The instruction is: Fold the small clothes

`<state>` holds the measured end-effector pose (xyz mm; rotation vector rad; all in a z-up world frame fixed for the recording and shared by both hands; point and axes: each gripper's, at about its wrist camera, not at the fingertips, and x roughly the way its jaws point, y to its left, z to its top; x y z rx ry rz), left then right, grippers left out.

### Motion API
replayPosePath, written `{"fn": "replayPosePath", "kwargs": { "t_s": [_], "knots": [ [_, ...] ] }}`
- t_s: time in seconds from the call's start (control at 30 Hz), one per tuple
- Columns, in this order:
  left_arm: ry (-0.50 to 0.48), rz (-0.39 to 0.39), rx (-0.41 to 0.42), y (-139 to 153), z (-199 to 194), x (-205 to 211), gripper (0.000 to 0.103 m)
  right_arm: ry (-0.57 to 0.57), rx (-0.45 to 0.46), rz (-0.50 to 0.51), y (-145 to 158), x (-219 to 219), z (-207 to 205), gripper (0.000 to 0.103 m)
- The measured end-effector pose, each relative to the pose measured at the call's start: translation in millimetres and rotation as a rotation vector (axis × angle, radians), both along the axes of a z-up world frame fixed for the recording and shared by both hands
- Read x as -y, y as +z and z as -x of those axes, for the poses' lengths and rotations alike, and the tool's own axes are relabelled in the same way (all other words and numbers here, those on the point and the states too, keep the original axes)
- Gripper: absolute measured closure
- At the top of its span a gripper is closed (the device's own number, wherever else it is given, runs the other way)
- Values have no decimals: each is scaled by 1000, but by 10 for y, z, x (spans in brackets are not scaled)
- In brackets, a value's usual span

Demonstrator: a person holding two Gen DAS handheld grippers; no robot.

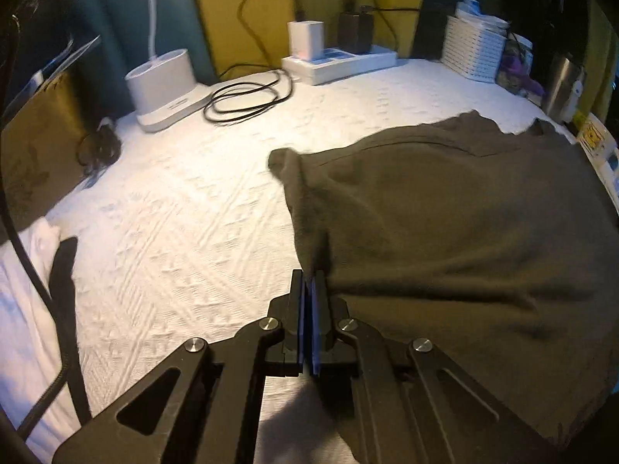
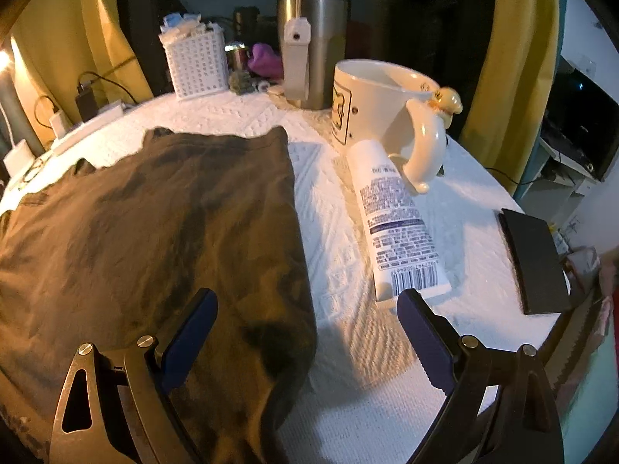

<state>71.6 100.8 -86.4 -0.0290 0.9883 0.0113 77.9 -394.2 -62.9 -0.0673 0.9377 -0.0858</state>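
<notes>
Jaws of the left gripper (image 1: 309, 276) are pinched on the left edge of the olive-brown garment (image 1: 445, 212), which spreads across the right of the white-covered desk (image 1: 174, 212). The right gripper (image 2: 307, 301) hangs wide open over the garment's lower right corner — a cream tube (image 2: 398, 220) and mug (image 2: 387, 104) beside it.

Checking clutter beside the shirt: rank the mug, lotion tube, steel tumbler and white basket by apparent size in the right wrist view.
1. mug
2. lotion tube, close to the mug; it lies nearer the camera, so unsure
3. steel tumbler
4. white basket
</notes>
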Motion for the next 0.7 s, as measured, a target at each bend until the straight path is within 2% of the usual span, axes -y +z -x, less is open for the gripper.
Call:
{"fn": "replayPosePath", "kwargs": {
  "t_s": [0.23,0.37,0.43,0.5,0.57,0.7],
  "knots": [
    [30,0,-7,97,-1,41,100,-15,4,1,16,23,30,8],
    [18,10,35,245,40,144,99,-22,19,-1,88,47,132,8],
    [-4,22,63,337,91,237,88,-23,28,-1,138,52,221,8],
    [-22,43,99,421,172,323,53,-24,38,-1,192,50,313,8],
    [-28,74,138,499,268,397,46,-26,48,-10,243,53,421,8],
    [-89,111,158,561,421,602,46,-18,57,-34,307,68,642,8]
  ]
}}
